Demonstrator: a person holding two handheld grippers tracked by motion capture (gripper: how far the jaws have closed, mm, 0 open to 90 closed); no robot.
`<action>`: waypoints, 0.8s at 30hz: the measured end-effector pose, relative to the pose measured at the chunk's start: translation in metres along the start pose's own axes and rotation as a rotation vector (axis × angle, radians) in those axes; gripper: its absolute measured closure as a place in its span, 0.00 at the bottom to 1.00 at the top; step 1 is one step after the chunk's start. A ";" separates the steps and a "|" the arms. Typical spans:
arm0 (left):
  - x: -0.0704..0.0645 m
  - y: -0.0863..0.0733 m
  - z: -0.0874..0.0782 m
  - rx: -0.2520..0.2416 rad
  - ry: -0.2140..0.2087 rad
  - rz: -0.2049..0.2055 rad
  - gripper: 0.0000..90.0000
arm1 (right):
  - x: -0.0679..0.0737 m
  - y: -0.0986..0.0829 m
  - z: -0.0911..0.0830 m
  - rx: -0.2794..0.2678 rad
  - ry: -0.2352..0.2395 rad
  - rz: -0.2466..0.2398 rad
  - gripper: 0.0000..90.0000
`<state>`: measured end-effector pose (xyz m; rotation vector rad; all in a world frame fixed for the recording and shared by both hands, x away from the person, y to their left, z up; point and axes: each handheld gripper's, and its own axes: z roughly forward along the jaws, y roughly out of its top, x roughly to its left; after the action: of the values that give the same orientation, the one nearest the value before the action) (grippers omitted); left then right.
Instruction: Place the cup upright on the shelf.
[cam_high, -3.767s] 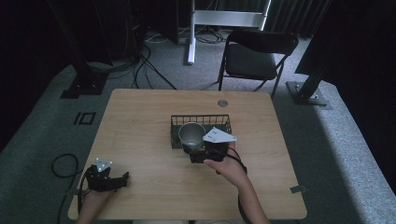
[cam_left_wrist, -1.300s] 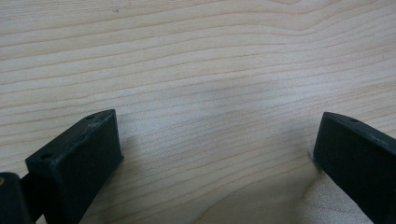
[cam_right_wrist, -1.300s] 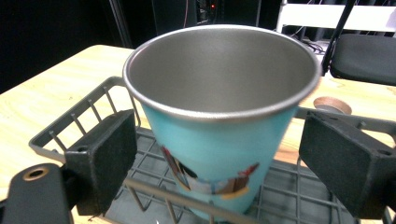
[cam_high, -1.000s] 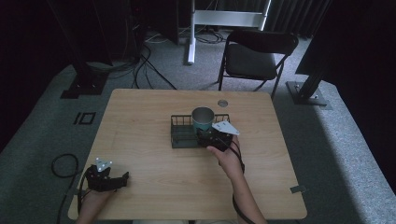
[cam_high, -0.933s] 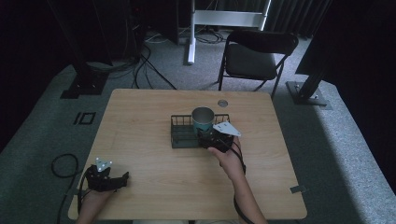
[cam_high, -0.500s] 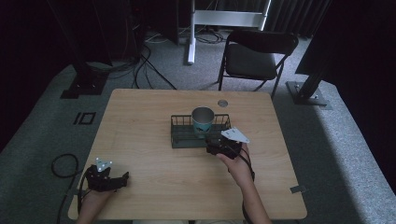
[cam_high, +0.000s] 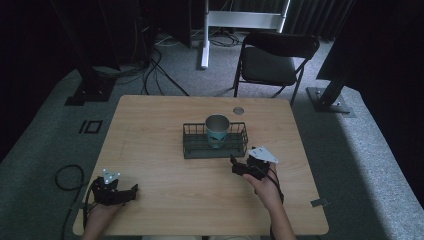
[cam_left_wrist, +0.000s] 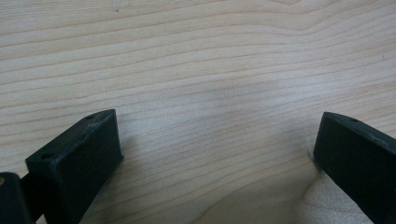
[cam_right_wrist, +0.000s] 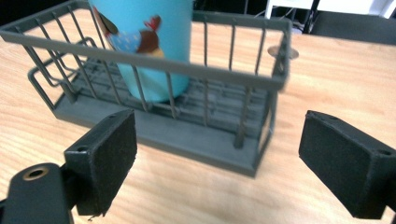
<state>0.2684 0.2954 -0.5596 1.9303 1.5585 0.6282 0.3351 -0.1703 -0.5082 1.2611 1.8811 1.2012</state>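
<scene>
2 grippers at near edge of table (cam_high: 165, 125): left gripper (cam_high: 131, 190) low on wood, jaws wide apart, nothing btwn; right gripper (cam_high: 235, 165) just short of basket, jaws spread, empty. Then 1 wire basket (cam_high: 215, 145) mid-table w/ 1 blue cup (cam_high: 217, 130) upright inside. Beyond table, 1 folding chair (cam_high: 272, 60).

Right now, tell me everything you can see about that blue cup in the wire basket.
The cup stands upright inside the dark grey wire basket, roughly at its middle, resting on the basket's floor. Its outside is light blue with a printed picture in brown, red and dotted blue, seen through the bars in the right gripper view; its open mouth looks grey from above. No handle is visible. Nothing grips it: the right gripper sits open on the table, just in front of the basket.
</scene>
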 end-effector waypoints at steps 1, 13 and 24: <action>0.000 0.000 0.000 0.000 0.000 0.000 0.02 | -0.002 -0.002 -0.001 0.004 -0.003 0.000 0.12; 0.000 0.000 0.000 0.000 0.000 0.000 0.02 | -0.025 -0.026 -0.018 0.057 -0.038 -0.018 0.12; 0.000 0.000 0.000 0.000 0.000 0.000 0.02 | -0.045 -0.042 -0.032 0.094 -0.058 0.000 0.12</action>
<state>0.2684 0.2954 -0.5596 1.9306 1.5583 0.6282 0.3093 -0.2298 -0.5335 1.3312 1.9150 1.0758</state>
